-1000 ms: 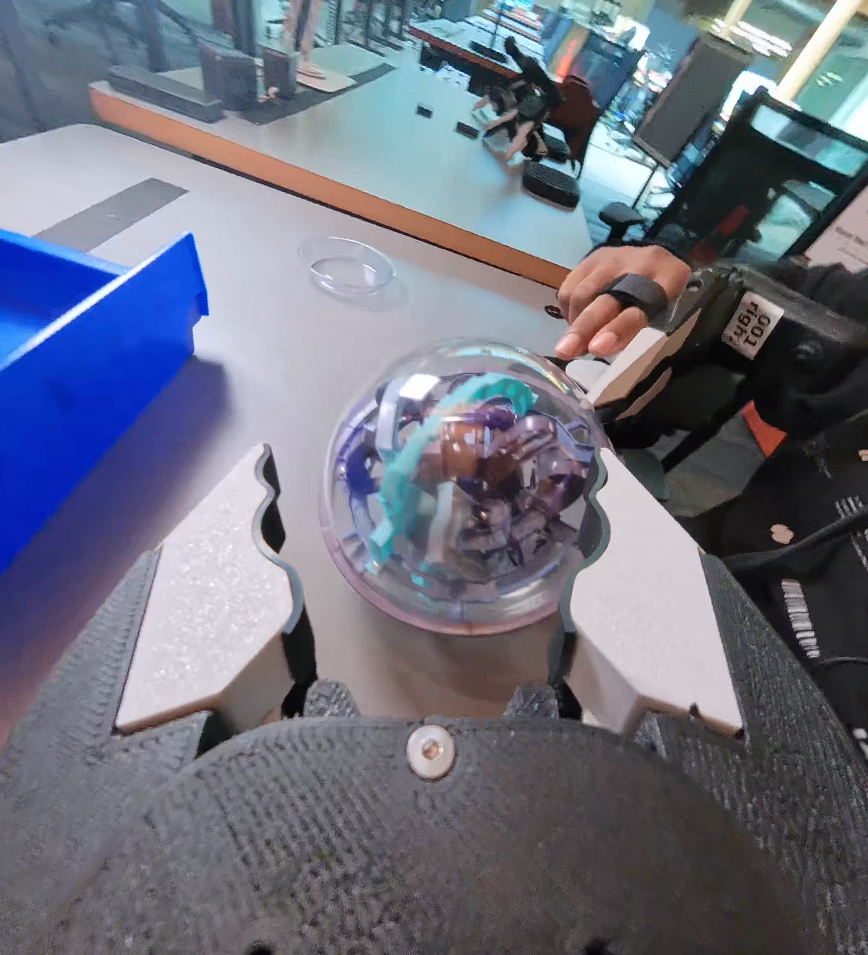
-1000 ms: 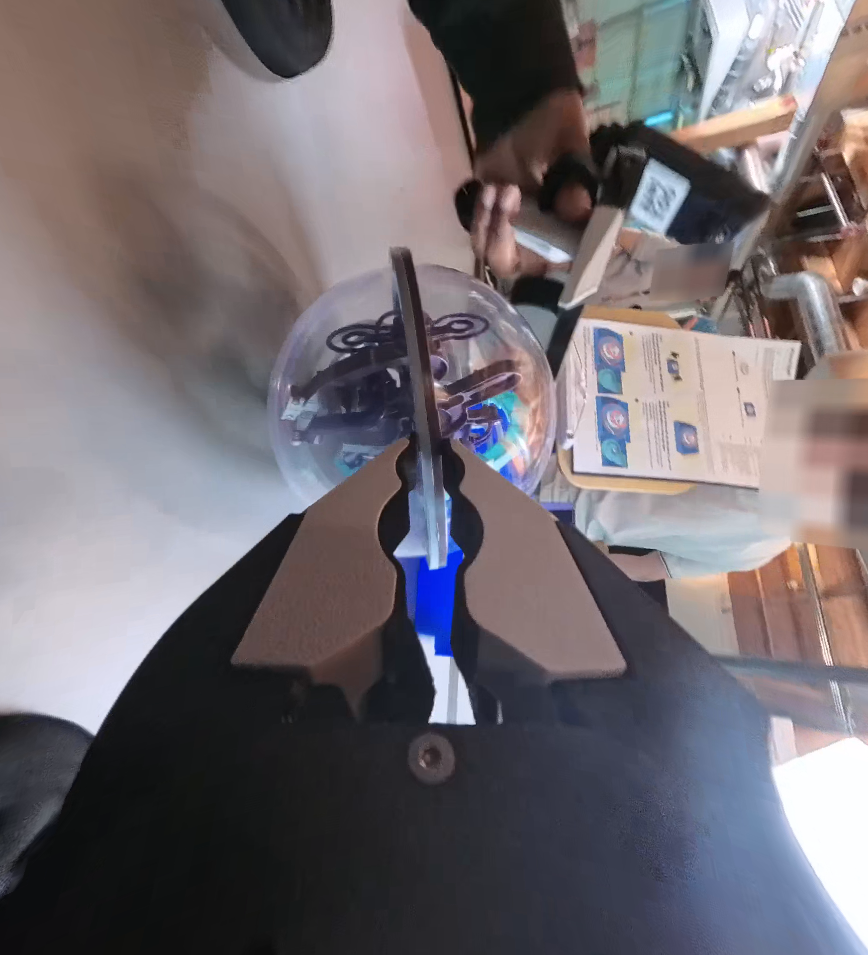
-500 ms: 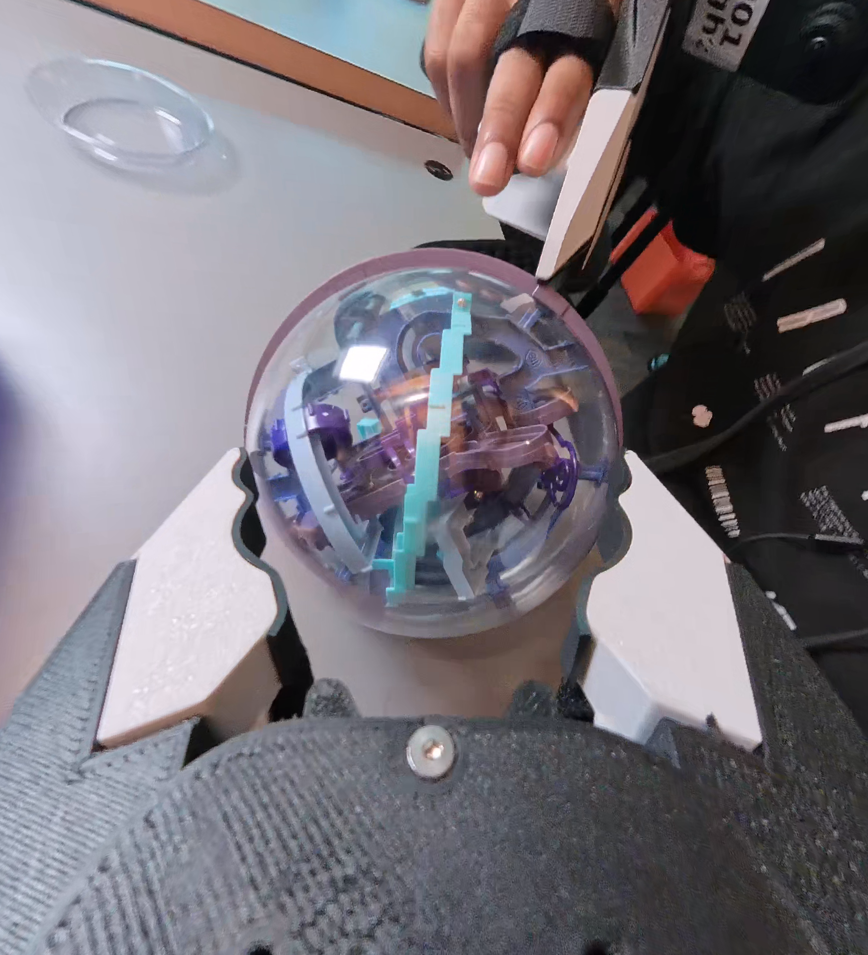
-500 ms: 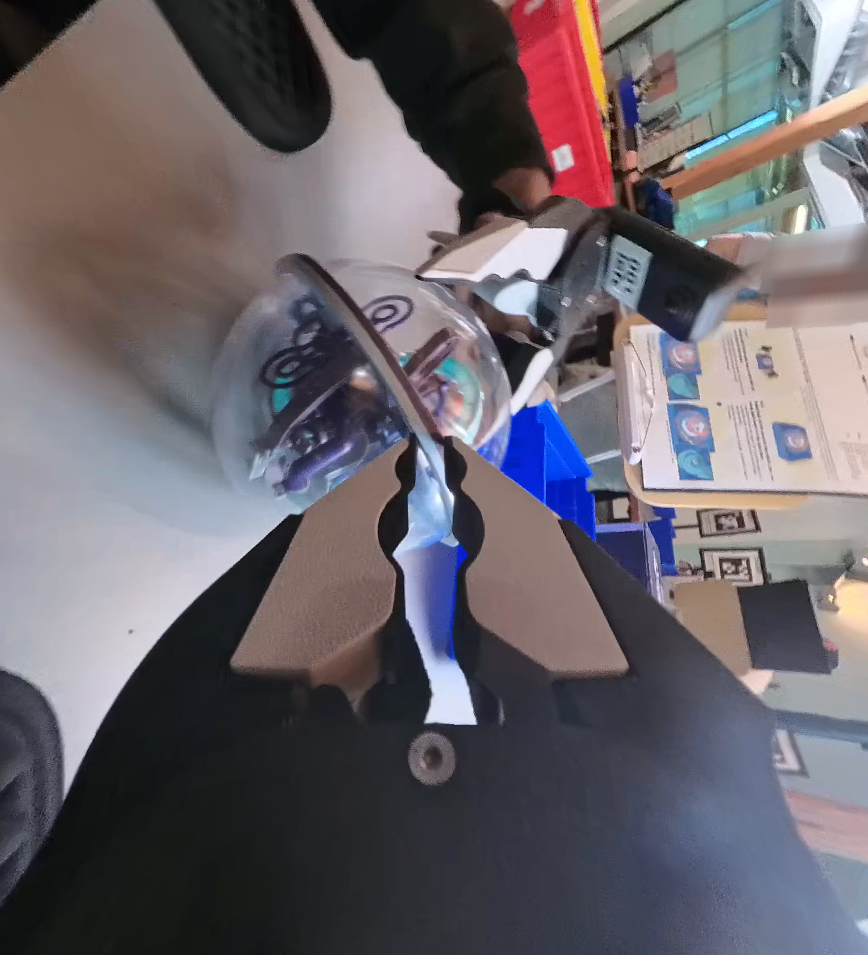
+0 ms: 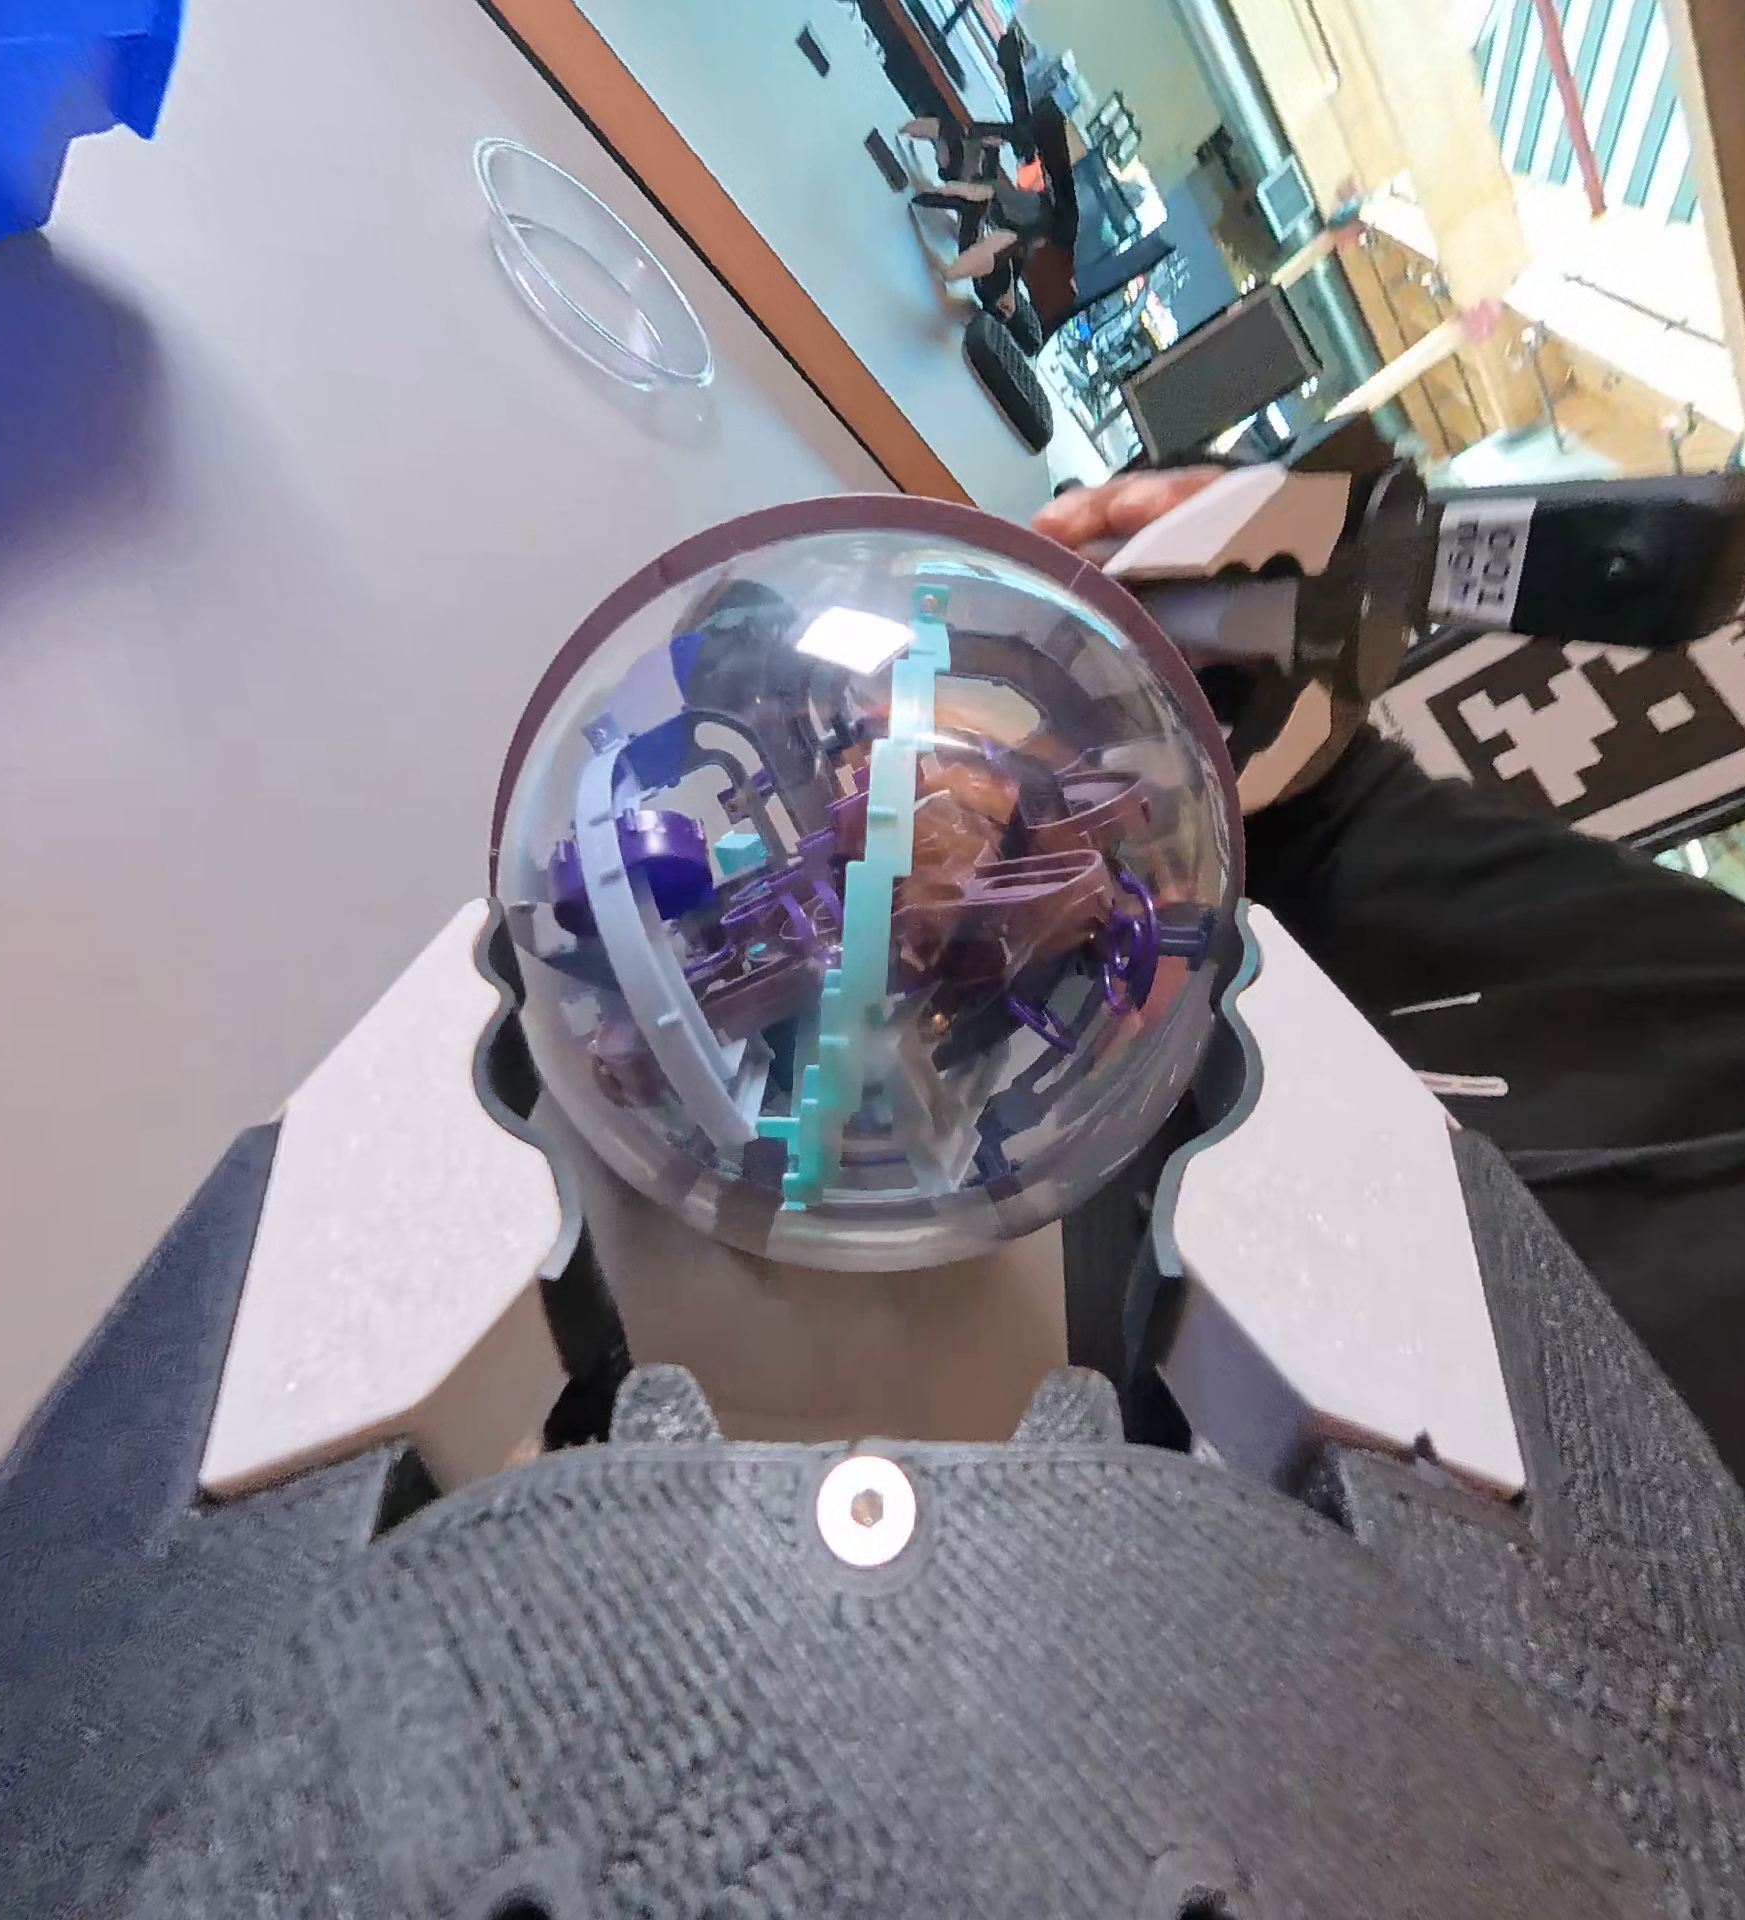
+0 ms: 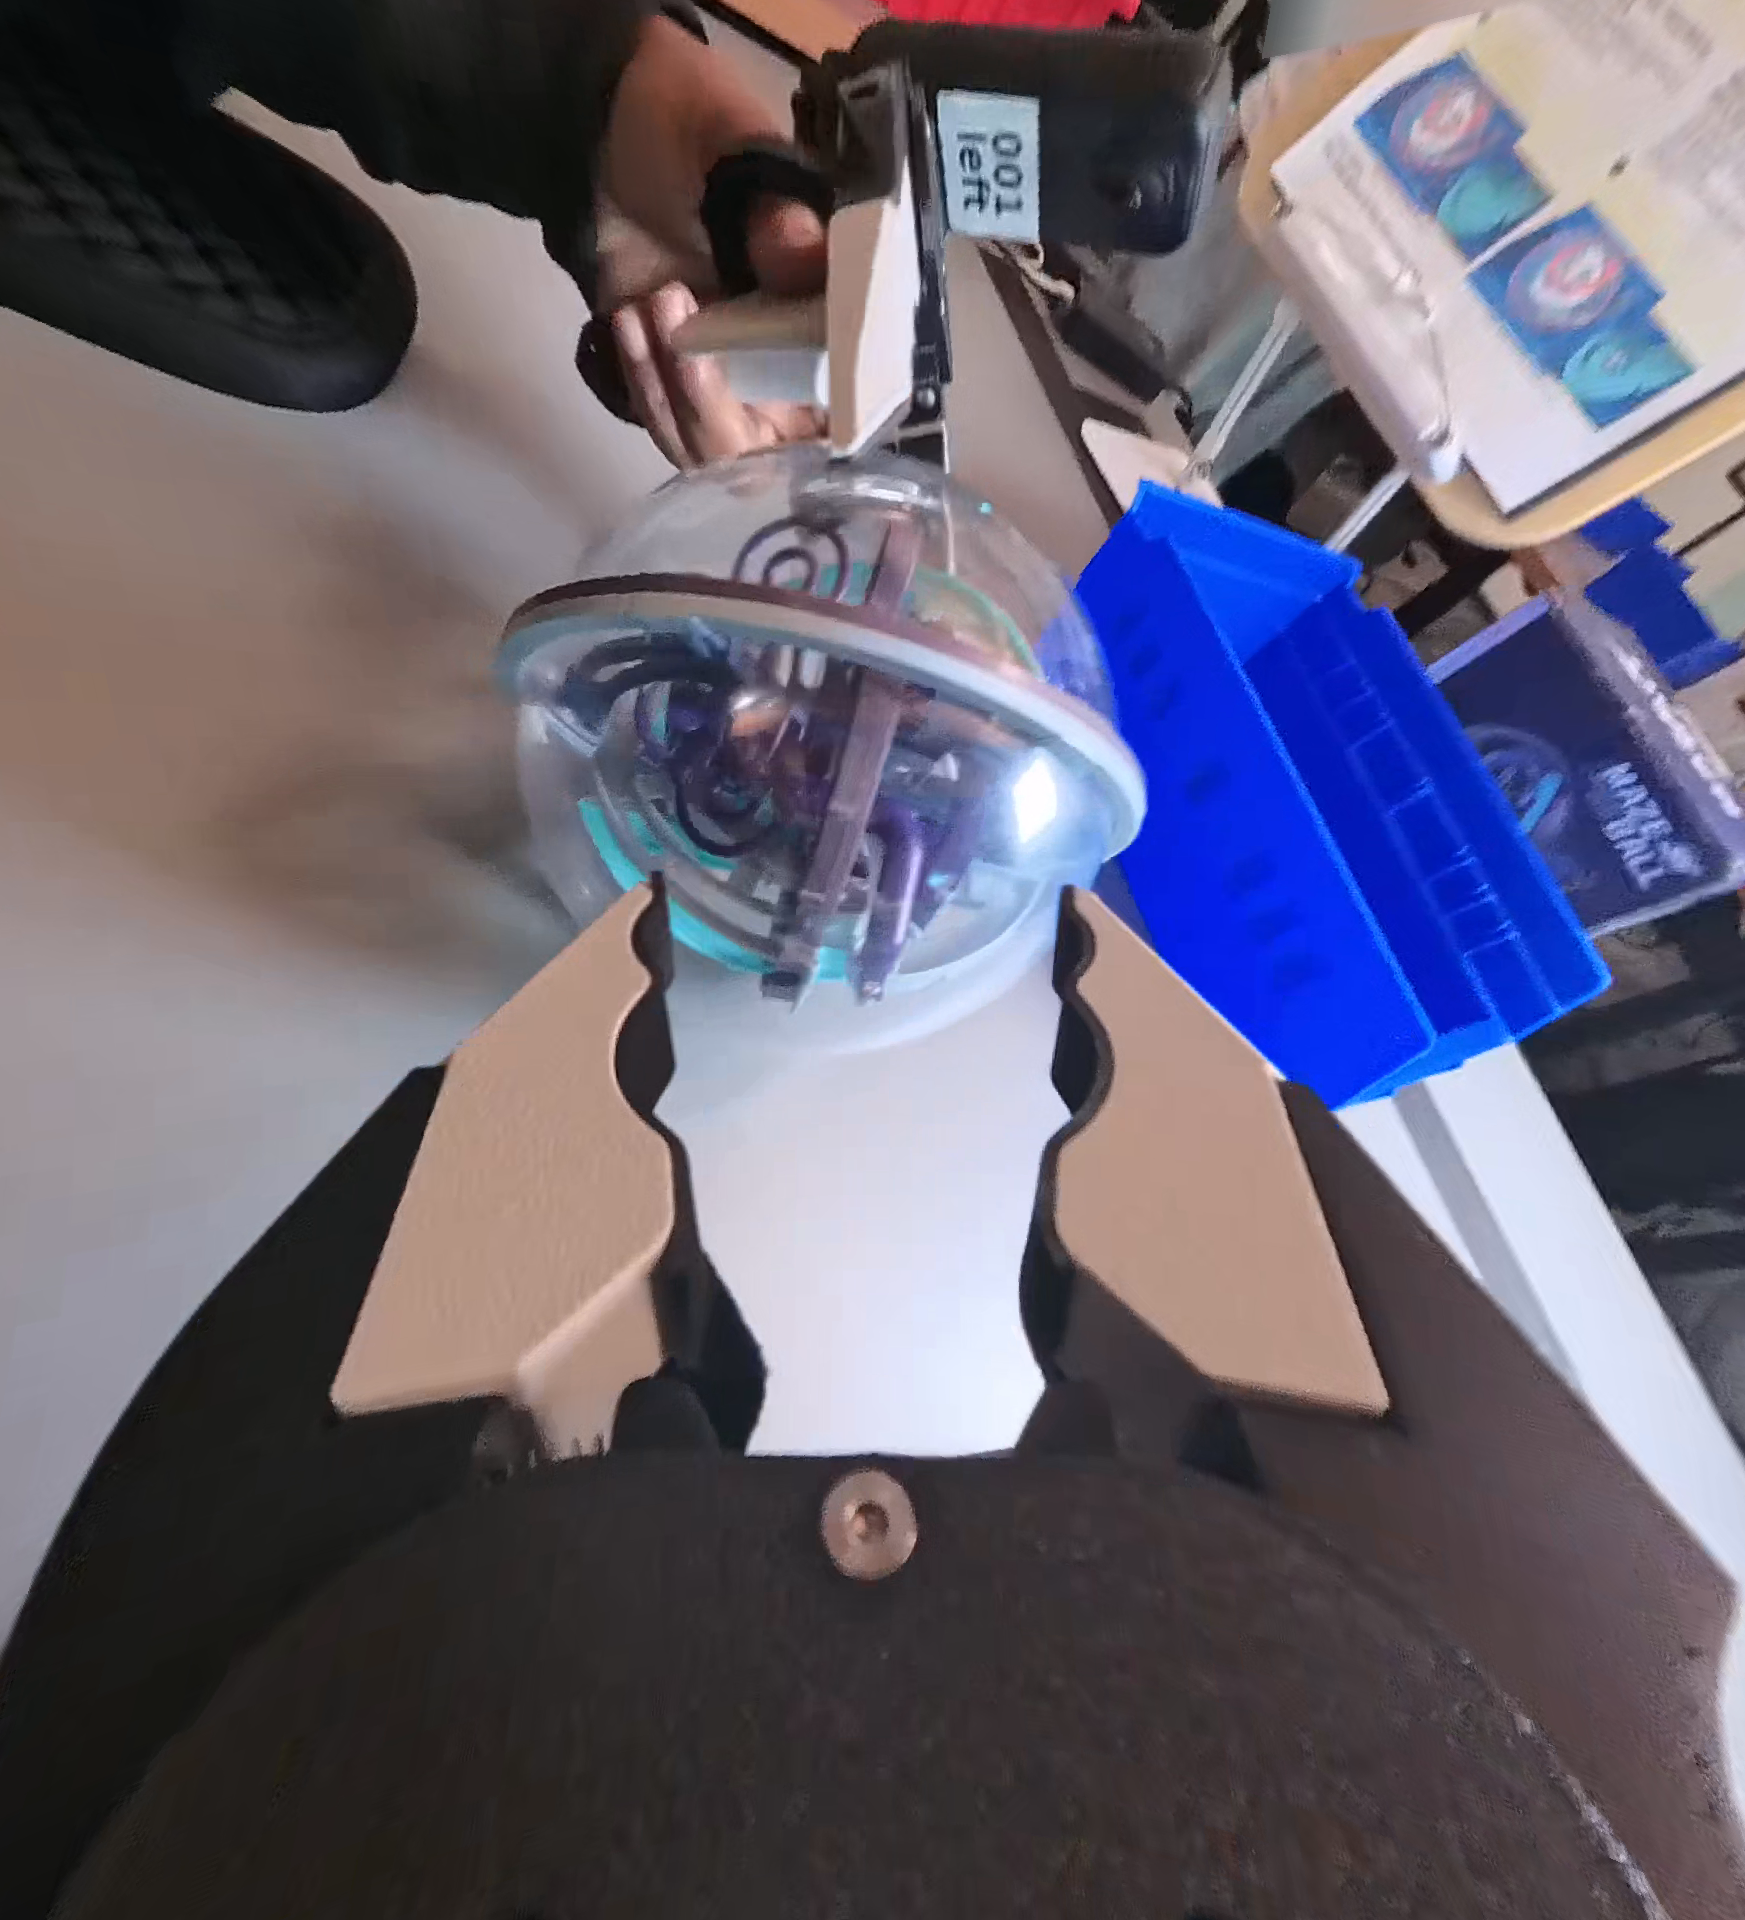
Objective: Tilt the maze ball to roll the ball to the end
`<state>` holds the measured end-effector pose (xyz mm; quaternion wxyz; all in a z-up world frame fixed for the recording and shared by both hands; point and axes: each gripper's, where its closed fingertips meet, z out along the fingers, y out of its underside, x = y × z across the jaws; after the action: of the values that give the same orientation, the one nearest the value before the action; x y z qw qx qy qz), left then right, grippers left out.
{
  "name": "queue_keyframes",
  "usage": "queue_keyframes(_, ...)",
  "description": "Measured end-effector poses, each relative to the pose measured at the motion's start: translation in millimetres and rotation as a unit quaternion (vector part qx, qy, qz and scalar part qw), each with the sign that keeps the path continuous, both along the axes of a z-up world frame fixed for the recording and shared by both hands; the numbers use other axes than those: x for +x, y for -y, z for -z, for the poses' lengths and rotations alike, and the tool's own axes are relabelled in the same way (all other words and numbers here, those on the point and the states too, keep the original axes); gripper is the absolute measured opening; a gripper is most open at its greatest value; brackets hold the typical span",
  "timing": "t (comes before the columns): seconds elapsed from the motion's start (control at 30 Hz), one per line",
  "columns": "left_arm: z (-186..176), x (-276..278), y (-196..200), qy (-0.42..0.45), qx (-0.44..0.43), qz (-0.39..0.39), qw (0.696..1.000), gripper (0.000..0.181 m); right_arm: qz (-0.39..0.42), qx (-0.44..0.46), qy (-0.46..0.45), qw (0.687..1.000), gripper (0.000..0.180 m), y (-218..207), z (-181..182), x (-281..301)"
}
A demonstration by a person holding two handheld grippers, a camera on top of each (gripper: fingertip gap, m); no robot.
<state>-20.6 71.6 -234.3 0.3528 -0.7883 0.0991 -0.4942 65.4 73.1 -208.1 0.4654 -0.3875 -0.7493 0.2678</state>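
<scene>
I hold the maze ball between the fingers of my left gripper, jaws wide and pressed on its two sides, lifted above the table. My right gripper has its jaws spread partway at the ball's far side; whether they touch it I cannot tell. The little ball inside is too small to find, so I judge the tilting underway and the end not reached. I count one maze ball, two grippers, one clear dish beyond my left jaw, one blue bin right of my right jaw.
</scene>
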Motion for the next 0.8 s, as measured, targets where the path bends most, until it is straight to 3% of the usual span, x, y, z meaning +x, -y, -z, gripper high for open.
queue_keyframes(0.13, 0.3, 0.0, -0.7, 0.04, -0.021, -0.024, 0.999, 0.13, 0.019, -0.008, 0.009, 1.0, 0.082, 2.2, 13.5, -7.8)
queue_keyframes(0.6, 7.2, -8.7, 35.6, 0.022, 0.0, -0.054, 0.998, 0.135, -0.114, -0.059, 0.129, 0.983, 0.085, 11.9, 19.7, -29.8)
queue_keyframes(0.8, 7.6, -27.3, 31.3, 0.094, -0.036, -0.131, 0.986, 0.133, -0.053, -0.056, 0.088, 0.993, 0.068, 6.1, -7.5, -32.3)
